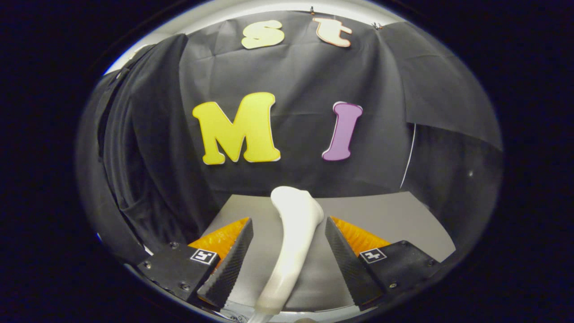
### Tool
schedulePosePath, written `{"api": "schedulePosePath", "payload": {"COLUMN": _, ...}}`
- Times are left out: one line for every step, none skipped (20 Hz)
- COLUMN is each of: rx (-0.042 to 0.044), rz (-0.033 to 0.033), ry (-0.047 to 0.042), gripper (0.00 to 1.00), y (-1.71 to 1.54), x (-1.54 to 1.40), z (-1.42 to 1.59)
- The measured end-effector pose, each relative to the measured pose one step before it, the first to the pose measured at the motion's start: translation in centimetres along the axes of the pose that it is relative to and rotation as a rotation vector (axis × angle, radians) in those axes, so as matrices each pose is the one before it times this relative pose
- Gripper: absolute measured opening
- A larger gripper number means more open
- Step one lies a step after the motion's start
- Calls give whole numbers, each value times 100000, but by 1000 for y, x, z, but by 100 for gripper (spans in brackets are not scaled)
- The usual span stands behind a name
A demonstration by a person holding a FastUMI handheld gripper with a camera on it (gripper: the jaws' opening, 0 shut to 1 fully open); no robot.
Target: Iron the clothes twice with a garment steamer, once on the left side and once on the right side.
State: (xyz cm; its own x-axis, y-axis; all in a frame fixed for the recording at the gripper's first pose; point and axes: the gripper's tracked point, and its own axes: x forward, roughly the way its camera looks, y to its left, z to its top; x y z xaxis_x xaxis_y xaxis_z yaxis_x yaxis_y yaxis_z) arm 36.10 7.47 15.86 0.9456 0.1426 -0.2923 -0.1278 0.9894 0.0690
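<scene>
Gripper view: your gripper (287, 251) stands wide around the steamer (291, 242), untouched — centre it, close on the handle; garment (148, 148) hangs at ten o'clock.

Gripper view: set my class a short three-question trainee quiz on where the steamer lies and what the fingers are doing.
1. True or false: the hand-held gripper is clamped on the white garment steamer.
2. Where does the steamer lie? A) between the fingers B) beyond the fingers, at the black cloth wall C) outside one finger
3. Fill in: the steamer rests on a grey ____.

Key: 1 false, the fingers stand open with gaps on both sides; 2 A; 3 table.
</scene>
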Motion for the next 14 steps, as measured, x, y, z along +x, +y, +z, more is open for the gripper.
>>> {"api": "schedulePosePath", "payload": {"rx": 961, "rz": -294, "ry": 2356, "gripper": 100, "y": -132, "x": 712, "z": -402}}
{"api": "schedulePosePath", "payload": {"rx": 550, "rz": -252, "ry": 2568, "gripper": 100, "y": -117, "x": 481, "z": -525}}
{"api": "schedulePosePath", "payload": {"rx": 758, "rz": -424, "ry": 2219, "gripper": 99, "y": -187, "x": 519, "z": -332}}
{"api": "schedulePosePath", "payload": {"rx": 987, "rz": 196, "ry": 1650, "gripper": 99, "y": -62, "x": 529, "z": -266}}
{"api": "schedulePosePath", "payload": {"rx": 1283, "rz": 511, "ry": 2412, "gripper": 98, "y": -15, "x": 434, "z": -444}}
{"api": "schedulePosePath", "payload": {"rx": 1400, "rz": 390, "ry": 2704, "gripper": 96, "y": -26, "x": 285, "z": -673}}
{"api": "schedulePosePath", "payload": {"rx": 1565, "rz": 696, "ry": 2436, "gripper": 92, "y": 94, "x": 340, "z": -431}}
{"api": "schedulePosePath", "payload": {"rx": 1749, "rz": 290, "ry": 2417, "gripper": 90, "y": -117, "x": 426, "z": -496}}
{"api": "schedulePosePath", "payload": {"rx": 1506, "rz": 643, "ry": 1920, "gripper": 88, "y": 34, "x": 393, "z": -352}}
{"api": "schedulePosePath", "payload": {"rx": 1414, "rz": 904, "ry": 1210, "gripper": 85, "y": 126, "x": 283, "z": -292}}
{"api": "schedulePosePath", "payload": {"rx": 1529, "rz": 721, "ry": 1700, "gripper": 81, "y": 73, "x": 231, "z": -214}}
{"api": "schedulePosePath", "payload": {"rx": 2025, "rz": 1034, "ry": 1307, "gripper": 76, "y": 203, "x": 283, "z": -299}}
{"api": "schedulePosePath", "payload": {"rx": 2249, "rz": 1616, "ry": 1203, "gripper": 68, "y": 351, "x": 234, "z": -205}}
{"api": "schedulePosePath", "payload": {"rx": 1739, "rz": 55, "ry": -481, "gripper": 64, "y": -165, "x": 104, "z": 94}}
